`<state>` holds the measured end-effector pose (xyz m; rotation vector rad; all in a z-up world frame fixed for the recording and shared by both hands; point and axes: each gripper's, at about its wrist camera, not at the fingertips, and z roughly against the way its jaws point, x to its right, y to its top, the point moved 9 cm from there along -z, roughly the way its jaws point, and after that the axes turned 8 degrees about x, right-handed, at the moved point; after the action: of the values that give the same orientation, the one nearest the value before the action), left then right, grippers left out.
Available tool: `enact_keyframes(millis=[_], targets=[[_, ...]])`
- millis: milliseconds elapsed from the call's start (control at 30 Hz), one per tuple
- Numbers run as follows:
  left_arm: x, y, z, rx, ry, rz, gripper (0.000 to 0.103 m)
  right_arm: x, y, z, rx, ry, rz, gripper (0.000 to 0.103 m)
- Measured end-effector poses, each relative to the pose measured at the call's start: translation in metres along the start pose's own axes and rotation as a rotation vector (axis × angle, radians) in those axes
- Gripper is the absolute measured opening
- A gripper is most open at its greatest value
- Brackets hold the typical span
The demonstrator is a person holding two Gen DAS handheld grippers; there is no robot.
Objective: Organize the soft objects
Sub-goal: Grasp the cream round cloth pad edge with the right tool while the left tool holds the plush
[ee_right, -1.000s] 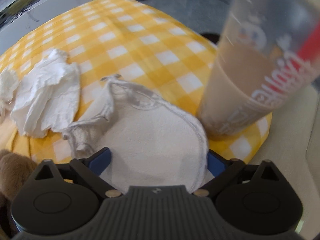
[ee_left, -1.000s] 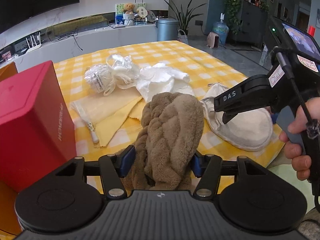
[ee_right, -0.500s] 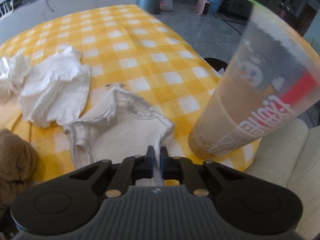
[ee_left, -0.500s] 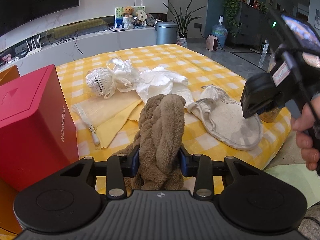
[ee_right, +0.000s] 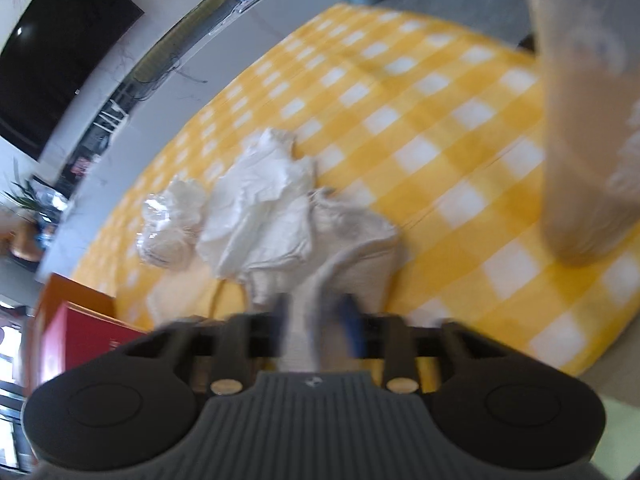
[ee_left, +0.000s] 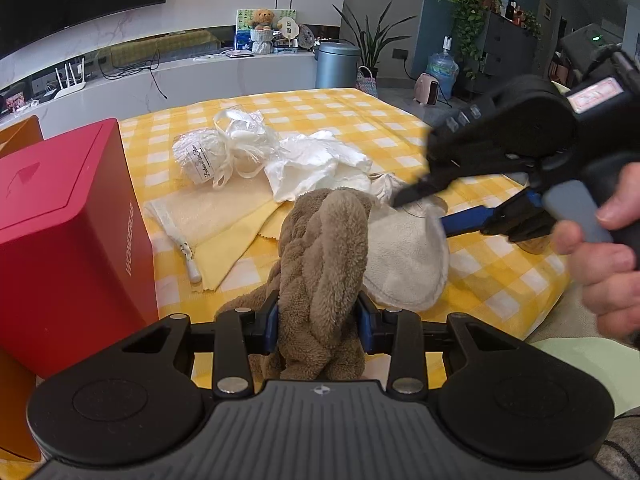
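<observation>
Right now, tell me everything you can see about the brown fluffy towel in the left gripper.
The brown towel is thick, plush terry, bunched into rope-like folds. It stands upright between the left gripper, whose blue pads press both its sides, with the lower end hanging crumpled beneath. It sits above the yellow checked tablecloth, hiding part of the off-white pad behind it.

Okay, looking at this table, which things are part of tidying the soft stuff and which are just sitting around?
Part of the job:
brown plush towel, clamped in the left gripper
off-white pad, between the fingers of the right gripper
white cloth
yellow cloth
red box, possibly

Just lying about:
drink cup
wrapped white bundle
</observation>
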<state>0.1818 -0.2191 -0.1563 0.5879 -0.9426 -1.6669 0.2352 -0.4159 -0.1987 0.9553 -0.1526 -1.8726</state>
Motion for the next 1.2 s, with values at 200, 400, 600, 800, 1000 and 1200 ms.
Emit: enact_keyframes(millis=[200, 400, 600, 800, 1000, 1200], targets=[[-0.001, 0.000, 0.000, -0.002, -0.003, 0.001, 0.042, -0.010, -0.006, -0.024, -0.039, -0.054, 0.031, 0.045], [-0.001, 0.000, 0.000, 0.000, -0.004, 0.000, 0.042, 0.000, 0.007, 0.000, 0.044, -0.103, 0.061, 0.056], [0.001, -0.001, -0.001, 0.002, 0.001, -0.011, 0.042, 0.035, 0.005, -0.001, 0.017, -0.216, -0.015, 0.057], [0.000, -0.001, -0.001, -0.001, -0.003, 0.003, 0.043, 0.025, -0.001, -0.013, 0.004, -0.213, 0.054, 0.016], [0.002, -0.003, -0.002, -0.005, 0.007, 0.001, 0.042, 0.010, -0.004, -0.012, 0.022, -0.293, 0.223, 0.003], [0.002, 0.001, 0.005, 0.015, 0.012, 0.010, 0.039, -0.008, 0.009, 0.025, 0.116, -0.182, 0.184, 0.003]])
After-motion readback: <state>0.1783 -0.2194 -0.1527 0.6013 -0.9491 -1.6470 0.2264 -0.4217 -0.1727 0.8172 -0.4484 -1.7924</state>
